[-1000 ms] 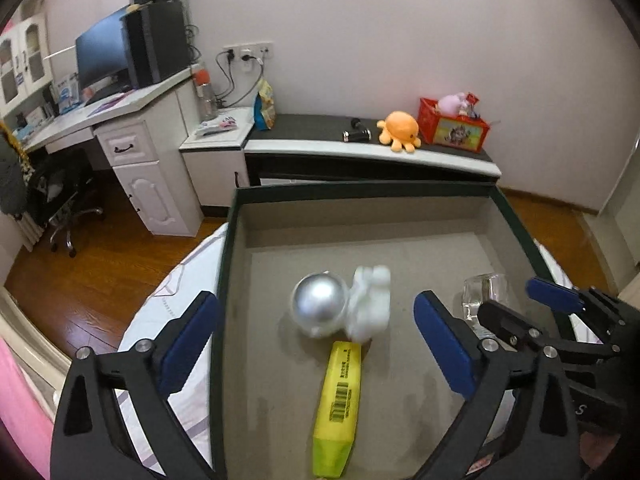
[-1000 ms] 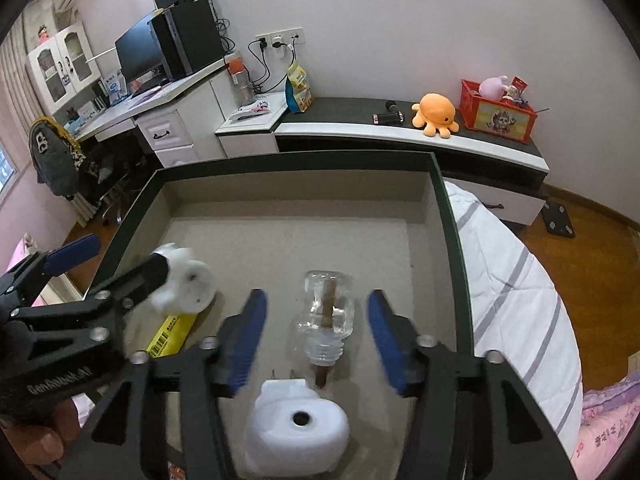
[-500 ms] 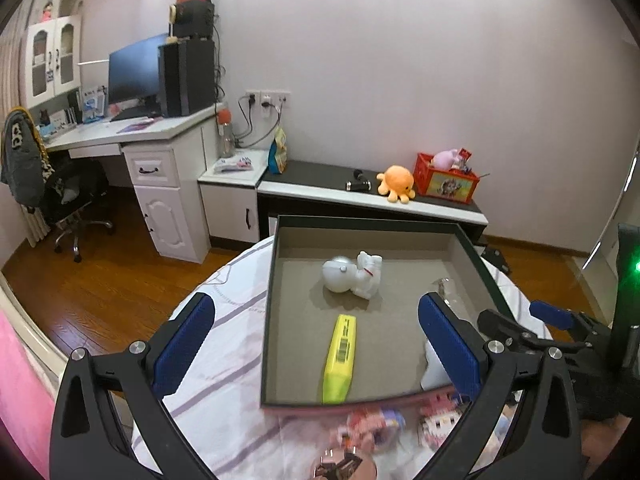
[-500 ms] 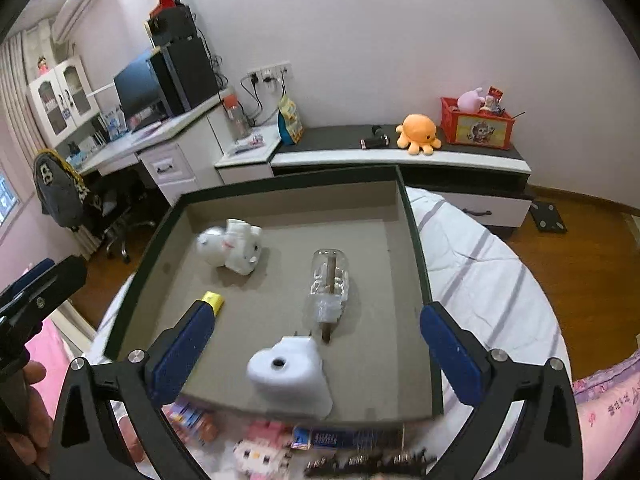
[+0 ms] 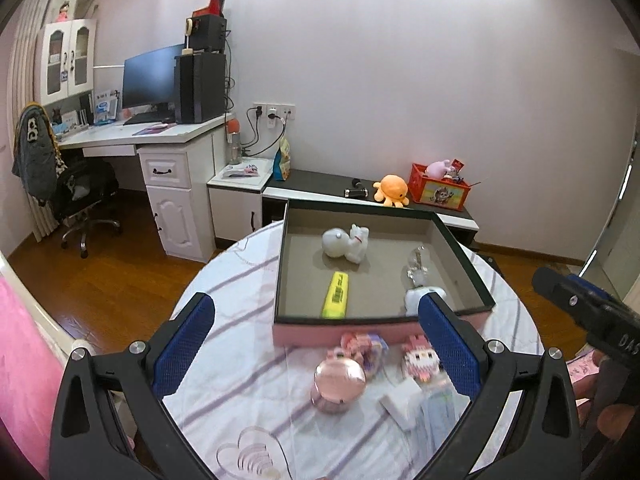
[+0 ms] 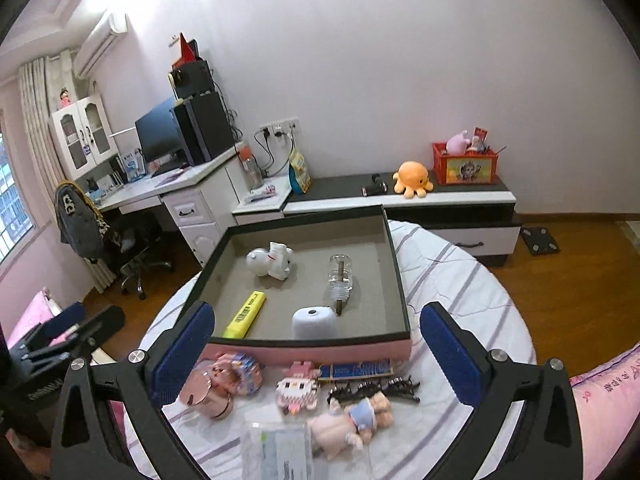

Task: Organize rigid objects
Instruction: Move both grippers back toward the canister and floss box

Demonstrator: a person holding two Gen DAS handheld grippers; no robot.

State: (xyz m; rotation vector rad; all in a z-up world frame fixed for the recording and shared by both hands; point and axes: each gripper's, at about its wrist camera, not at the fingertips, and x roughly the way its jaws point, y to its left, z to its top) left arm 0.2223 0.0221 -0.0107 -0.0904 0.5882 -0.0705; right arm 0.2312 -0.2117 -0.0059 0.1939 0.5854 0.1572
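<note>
Room: pale walls, wood floor (image 6: 560,292), a white corner desk (image 5: 160,136) with monitor and computer tower at left, an office chair (image 5: 80,200) beside it, and a low dark-topped cabinet (image 6: 440,196) along the far wall carrying an orange plush octopus (image 6: 412,178) and a red crate (image 6: 466,166).

Work surface: a round table (image 6: 460,280) under a white cloth with purple stripes. Bare cloth shows to the left and right of the tray; floor is open on the right side.

Tray (image 6: 396,272): dark rim, pink outer front wall, grey lining, set at the far half of the table. Inside lie a white cat figure (image 6: 270,264) at the back, a clear bottle (image 6: 341,276) to its right, a yellow highlighter (image 6: 245,314) near the front-left, and a white rounded object (image 6: 315,322) against the front wall. All are apart from one another.

Loose items on the cloth, just before the tray's front wall: a pink round case (image 6: 206,394), two block figures, a blue strip, dark hair clips (image 6: 374,390), a small doll, a clear packet.

Right gripper (image 6: 316,356): jaws spread wide, nothing between the pads. Left gripper (image 5: 316,344): likewise released, empty, above the loose items.
</note>
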